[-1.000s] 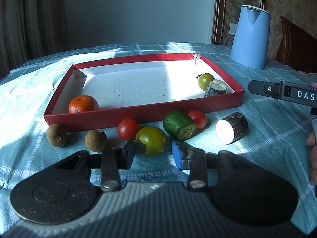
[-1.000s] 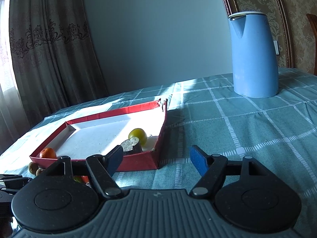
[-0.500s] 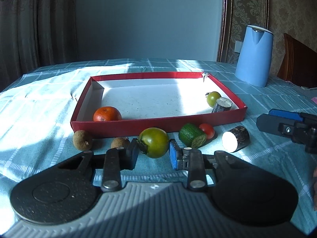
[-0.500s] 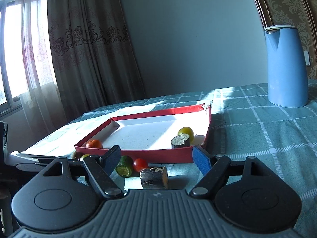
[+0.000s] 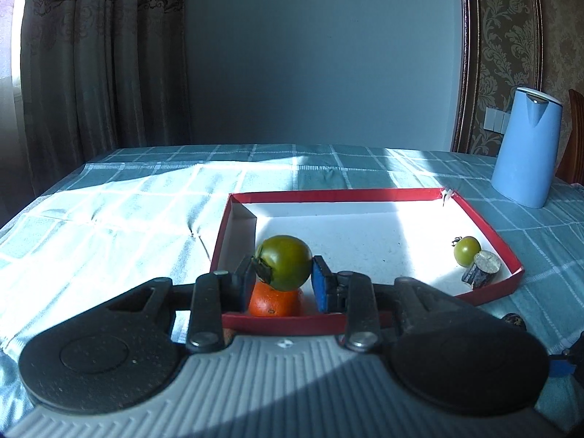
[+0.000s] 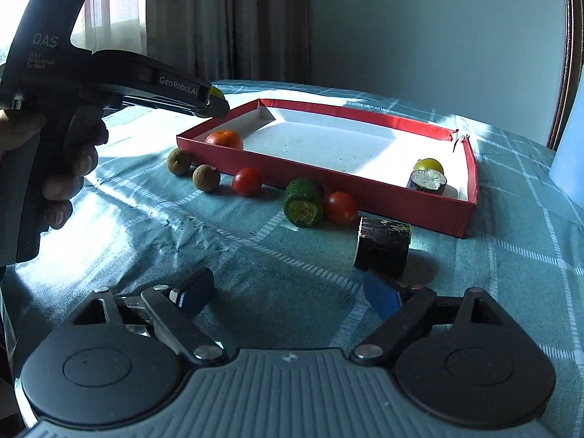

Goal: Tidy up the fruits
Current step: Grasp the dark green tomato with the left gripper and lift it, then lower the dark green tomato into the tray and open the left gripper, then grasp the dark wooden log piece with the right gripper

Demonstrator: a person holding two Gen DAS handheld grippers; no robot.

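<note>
My left gripper (image 5: 283, 279) is shut on a green tomato (image 5: 284, 267) and holds it above the near left corner of the red tray (image 5: 478, 213), over an orange (image 5: 275, 303). In the right wrist view the left gripper (image 6: 215, 104) hangs over that tray corner (image 6: 189, 140) and the orange (image 6: 224, 138). Another green tomato (image 5: 467, 250) and a dark cut piece (image 5: 481, 273) lie in the tray's right corner. My right gripper (image 6: 288, 294) is open, low over the cloth, just before a dark cylinder piece (image 6: 383, 246).
On the cloth along the tray front lie two brown fruits (image 6: 179, 161), (image 6: 206, 177), two red tomatoes (image 6: 247, 181), (image 6: 340, 207) and a green cucumber piece (image 6: 304, 207). A blue kettle (image 5: 527, 157) stands at the far right.
My left gripper closed on the green tomato, lifted it and carried it left over the tray corner. My right gripper swung left and down toward the dark cylinder piece.
</note>
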